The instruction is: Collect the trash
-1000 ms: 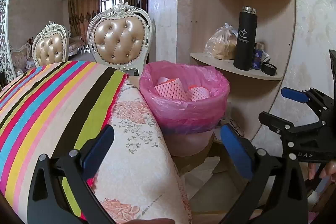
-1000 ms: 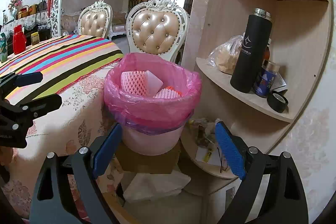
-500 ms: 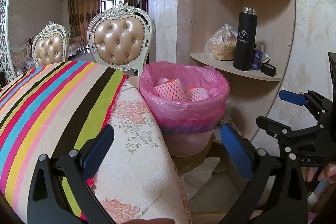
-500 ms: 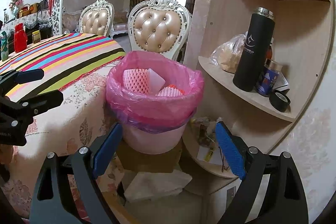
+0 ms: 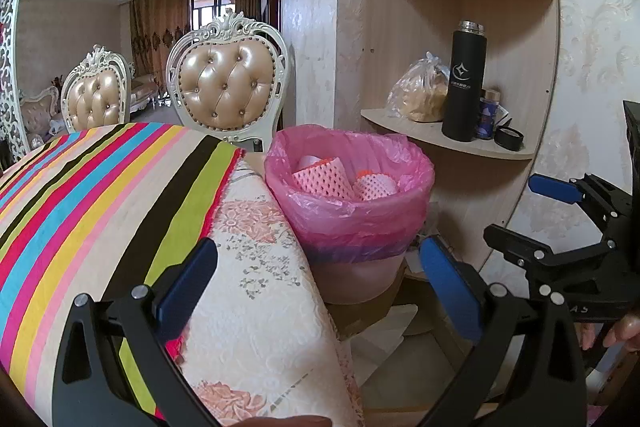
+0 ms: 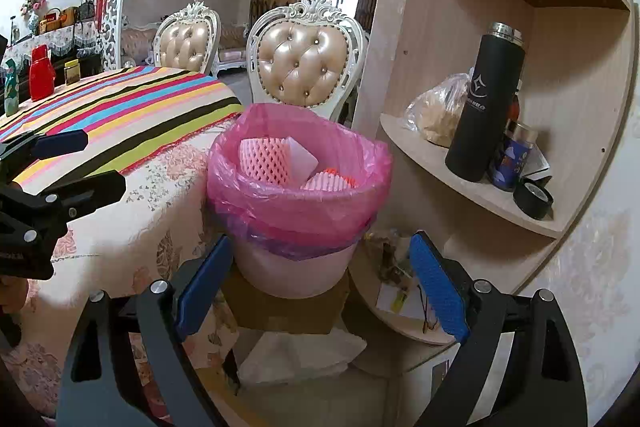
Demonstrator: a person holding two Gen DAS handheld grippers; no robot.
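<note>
The right gripper has its blue pads spread wide with nothing between them, and it points at the lower wall of the waste bin. The left gripper is just as wide and empty; one finger hangs over the tablecloth, the other to the right of the bin.

The trash is the pink liner bag, folded over the bin's rim, with pink foam fruit nets and a white scrap inside it. It looks light, thin and limp, and likely slippery and easy to tear. The best hold seems to be the gathered film at the rim, one pinch on each side, so the mouth draws shut. A single pinch could spill the nets or stretch the plastic.

Left of the bin, the table's draped edge presses close, leaving little room for a finger there. Right of the bin stands a corner shelf bearing a black flask, a tied food bag and a tape roll; a lower shelf with papers sits close by. Behind the bin is a tufted chair. The bin rests on a cardboard box.
</note>
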